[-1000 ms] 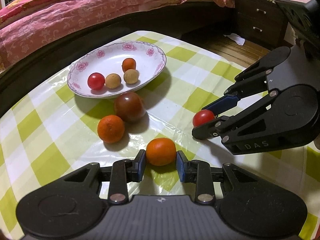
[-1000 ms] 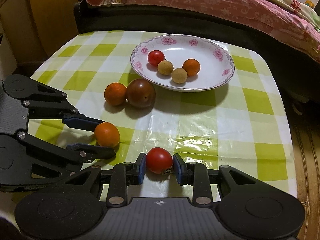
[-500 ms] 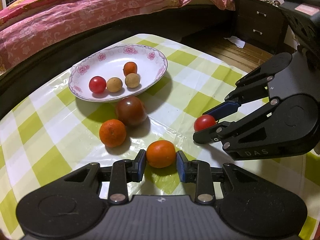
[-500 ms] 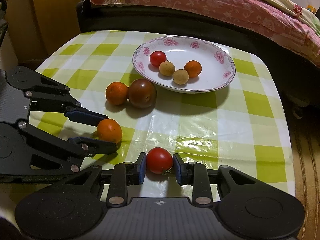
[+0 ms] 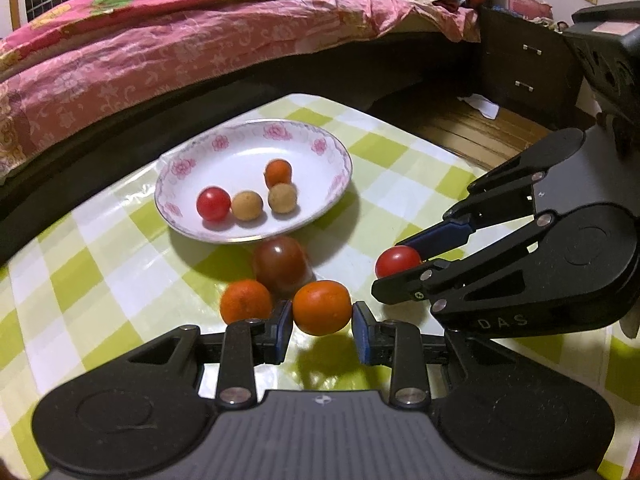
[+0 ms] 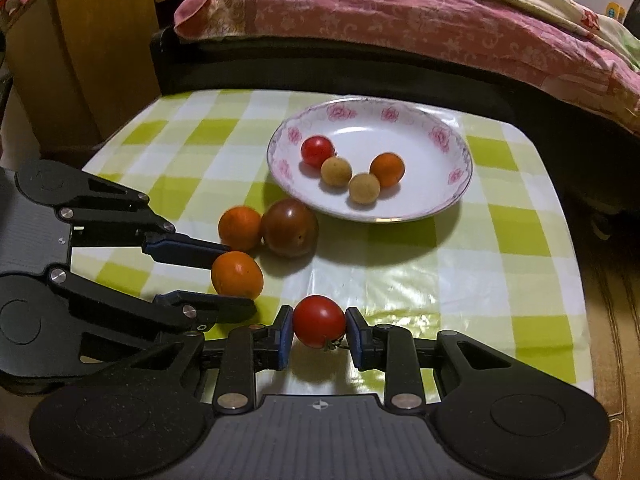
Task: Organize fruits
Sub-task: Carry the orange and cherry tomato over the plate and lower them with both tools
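Note:
My left gripper (image 5: 322,326) is shut on an orange tangerine (image 5: 322,307) and holds it above the checked cloth; it also shows in the right wrist view (image 6: 236,274). My right gripper (image 6: 319,334) is shut on a red tomato (image 6: 319,326), lifted off the cloth; it also shows in the left wrist view (image 5: 398,262). A white floral plate (image 5: 320,152) further back holds a red cherry tomato (image 5: 213,203), two tan round fruits (image 5: 247,206) and a small orange fruit (image 5: 278,172). A second tangerine (image 5: 245,306) and a dark tomato (image 5: 280,266) lie on the cloth in front of the plate.
The table with the green-and-white checked cloth (image 6: 500,280) stands beside a bed with a pink quilt (image 5: 200,40). A dark drawer cabinet (image 5: 528,64) stands at the right, a wooden cabinet (image 6: 80,60) at the left. The table's right edge (image 6: 576,240) drops to the floor.
Both grippers have risen off the cloth with their fruits and moved toward the plate. The fruits on the cloth and in the plate have not moved.

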Demonstrator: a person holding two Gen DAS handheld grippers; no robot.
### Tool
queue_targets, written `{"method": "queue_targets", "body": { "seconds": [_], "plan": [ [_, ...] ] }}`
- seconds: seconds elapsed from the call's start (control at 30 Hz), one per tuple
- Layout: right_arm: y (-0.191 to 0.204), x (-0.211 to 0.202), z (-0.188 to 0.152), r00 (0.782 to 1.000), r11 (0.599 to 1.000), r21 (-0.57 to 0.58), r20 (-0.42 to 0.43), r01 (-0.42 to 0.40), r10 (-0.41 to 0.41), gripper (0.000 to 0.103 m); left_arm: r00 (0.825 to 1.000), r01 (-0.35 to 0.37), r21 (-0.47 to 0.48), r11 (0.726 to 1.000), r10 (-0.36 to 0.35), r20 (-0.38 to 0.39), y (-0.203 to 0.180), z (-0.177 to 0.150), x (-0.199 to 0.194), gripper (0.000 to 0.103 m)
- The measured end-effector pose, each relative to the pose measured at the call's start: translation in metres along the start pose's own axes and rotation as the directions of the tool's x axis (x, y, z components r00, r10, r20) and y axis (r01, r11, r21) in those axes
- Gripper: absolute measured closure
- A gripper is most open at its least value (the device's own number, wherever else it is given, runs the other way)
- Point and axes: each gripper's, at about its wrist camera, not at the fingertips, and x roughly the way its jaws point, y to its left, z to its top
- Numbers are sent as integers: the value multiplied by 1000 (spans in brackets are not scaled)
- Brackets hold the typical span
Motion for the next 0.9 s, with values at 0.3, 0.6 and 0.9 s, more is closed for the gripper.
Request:
{"method": "queue_targets", "body": {
  "seconds": [0.3, 0.6, 0.9],
  "plan": [
    [-8, -1, 16, 999, 1000, 21, 48, 17, -18, 79, 998, -42, -6, 999, 42, 47, 11, 19, 1, 64],
    [-21, 8, 43, 993, 999, 27, 108, 46, -48, 79, 992, -100, -9, 995, 100, 77, 25, 40, 16, 64],
    [-27, 32, 53, 990, 997, 6, 117, 73, -73, 79, 989, -132, -21, 991, 133, 60, 38, 45, 37, 64]
  ]
}}
